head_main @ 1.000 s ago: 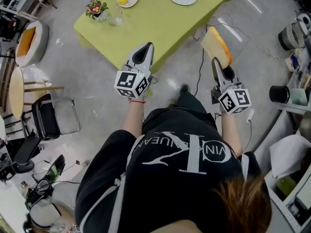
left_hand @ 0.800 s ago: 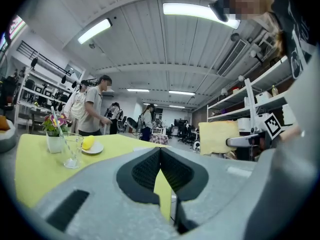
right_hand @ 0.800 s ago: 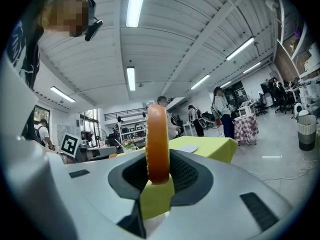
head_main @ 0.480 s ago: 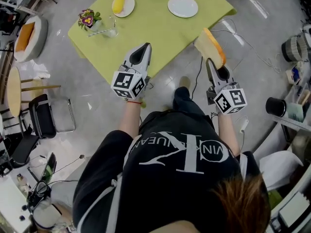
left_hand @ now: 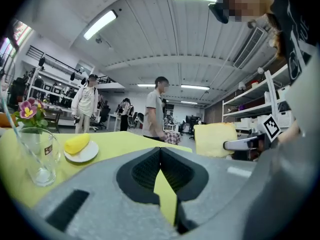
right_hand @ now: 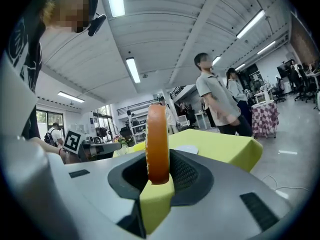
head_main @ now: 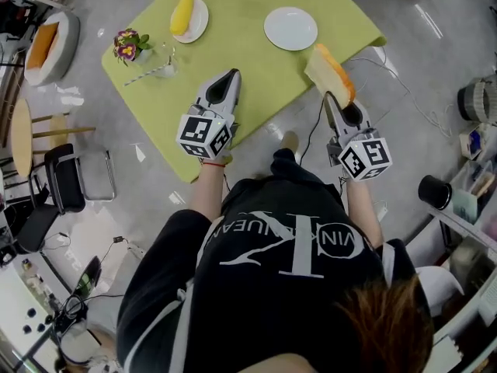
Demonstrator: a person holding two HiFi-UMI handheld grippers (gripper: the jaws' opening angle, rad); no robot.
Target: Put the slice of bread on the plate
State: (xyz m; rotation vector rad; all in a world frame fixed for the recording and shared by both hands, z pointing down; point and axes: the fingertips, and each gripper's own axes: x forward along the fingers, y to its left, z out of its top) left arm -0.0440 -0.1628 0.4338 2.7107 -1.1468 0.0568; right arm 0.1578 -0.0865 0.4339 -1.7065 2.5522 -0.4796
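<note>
While the slice of bread [head_main: 330,74] stands edge-up, pinched between my right gripper's [head_main: 334,99] jaws, it hangs at the green table's [head_main: 248,76] near edge, short of the white plate [head_main: 290,28]. Left gripper [head_main: 230,74] clenched, nothing in it. Shirt [head_main: 295,247] lettering: only "VIN K" legible.

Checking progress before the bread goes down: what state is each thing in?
Orange-crusted bread slice: upright on edge, gripped.
Right claw: shut on the bread slice.
Left claw: shut, empty.
Larger round white plate: empty.
Small white plate: holds a yellow food piece.
Clear glass: upright, straw inside.
</note>
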